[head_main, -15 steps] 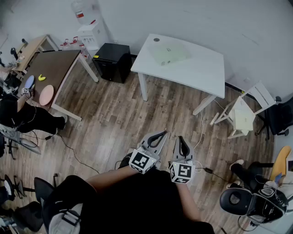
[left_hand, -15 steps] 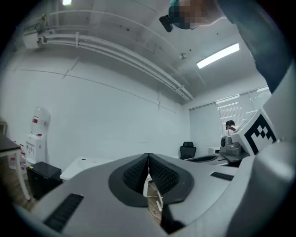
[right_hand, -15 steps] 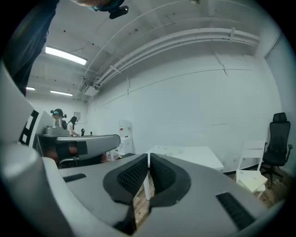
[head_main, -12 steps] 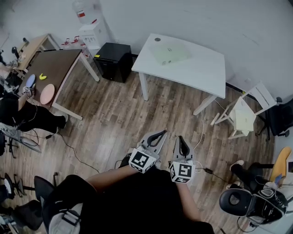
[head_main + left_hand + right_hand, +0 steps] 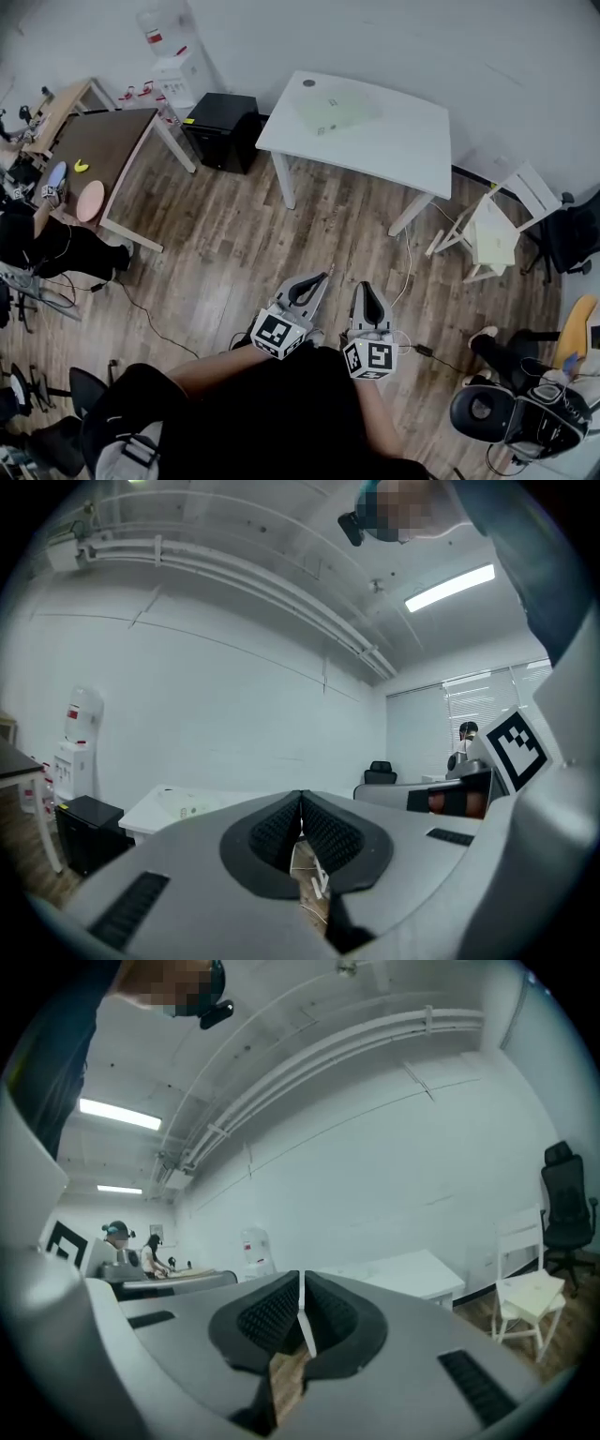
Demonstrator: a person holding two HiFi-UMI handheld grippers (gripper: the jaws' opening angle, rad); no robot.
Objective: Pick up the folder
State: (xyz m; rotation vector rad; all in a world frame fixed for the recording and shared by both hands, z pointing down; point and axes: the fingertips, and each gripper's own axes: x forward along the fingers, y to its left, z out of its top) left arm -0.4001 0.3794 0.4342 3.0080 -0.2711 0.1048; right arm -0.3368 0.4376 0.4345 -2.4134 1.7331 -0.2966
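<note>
White table (image 5: 403, 155), folder (image 5: 336, 111) on it, well apart from left claw (image 5: 322, 277), right claw (image 5: 367, 290), both closed, empty

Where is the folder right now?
In the head view, the pale green folder lies on the white table, top centre, right of the black cabinet.

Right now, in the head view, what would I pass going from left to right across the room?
pink plate → black cabinet → pale green folder on the white table → white chair
</note>
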